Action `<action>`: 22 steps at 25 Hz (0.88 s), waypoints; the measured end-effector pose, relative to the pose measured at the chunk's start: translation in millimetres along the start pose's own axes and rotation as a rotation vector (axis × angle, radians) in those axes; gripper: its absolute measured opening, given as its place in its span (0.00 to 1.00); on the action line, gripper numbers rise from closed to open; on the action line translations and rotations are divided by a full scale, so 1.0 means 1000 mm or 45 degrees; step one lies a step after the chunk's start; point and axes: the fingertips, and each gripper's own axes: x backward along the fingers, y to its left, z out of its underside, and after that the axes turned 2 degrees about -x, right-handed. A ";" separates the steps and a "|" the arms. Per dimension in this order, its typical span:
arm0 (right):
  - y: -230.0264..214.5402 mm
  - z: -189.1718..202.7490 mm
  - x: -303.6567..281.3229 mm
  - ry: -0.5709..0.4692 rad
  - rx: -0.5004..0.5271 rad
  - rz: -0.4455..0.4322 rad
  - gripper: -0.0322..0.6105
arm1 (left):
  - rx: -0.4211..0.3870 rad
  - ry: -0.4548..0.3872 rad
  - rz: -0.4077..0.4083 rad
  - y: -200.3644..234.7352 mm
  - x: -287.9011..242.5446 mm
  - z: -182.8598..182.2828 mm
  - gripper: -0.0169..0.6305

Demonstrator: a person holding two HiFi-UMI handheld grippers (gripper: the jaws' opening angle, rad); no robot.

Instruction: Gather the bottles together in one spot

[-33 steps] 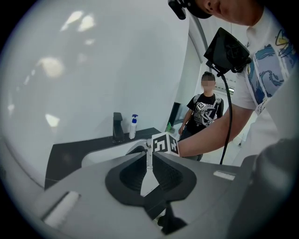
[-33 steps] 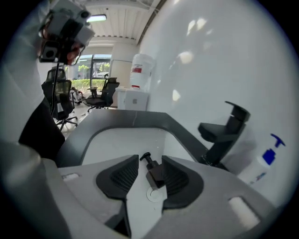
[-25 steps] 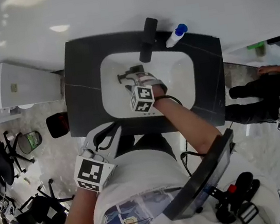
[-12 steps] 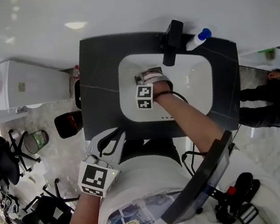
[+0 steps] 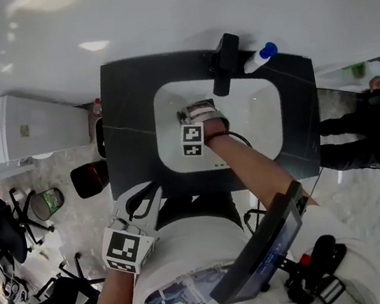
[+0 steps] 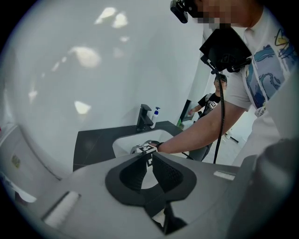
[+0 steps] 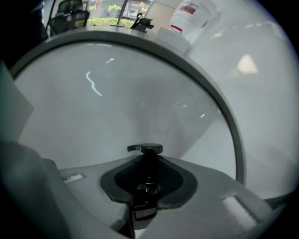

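Right gripper point(image 5: 183, 115) is down inside the white sink basin point(image 5: 260, 126), which is set in the black table point(image 5: 129, 121). In the right gripper view a dark pump bottle point(image 7: 148, 173) stands between the fingers point(image 7: 175, 179). Its neck runs up the middle of the gap and its pump head point(image 7: 145, 149) clears the fingertips. The fingers are closing. Both pads look to be touching the bottle's sides, though the dark plastic against dark pads makes that contact hard to confirm. The curved white basin wall point(image 7: 117, 107) fills the background.

Left gripper point(image 5: 146, 190) is held low by my operator's torso, off the table's near edge and well apart from the sink. In the left gripper view its fingers point(image 6: 166, 175) sit narrow, tips drawn almost together, with nothing between them.

A second bottle, white with a blue cap point(image 5: 257, 58), stands on the table at the back, just beside the black faucet point(image 5: 224, 61), apart from the one in the basin.
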 end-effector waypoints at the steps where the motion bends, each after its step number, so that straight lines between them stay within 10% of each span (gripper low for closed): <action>1: -0.001 0.001 0.005 -0.022 -0.037 0.008 0.17 | -0.007 -0.004 0.008 -0.001 -0.002 -0.002 0.09; 22: -0.040 0.110 0.170 -0.566 -1.109 0.137 0.17 | -0.152 -0.037 0.219 -0.091 -0.057 -0.049 0.09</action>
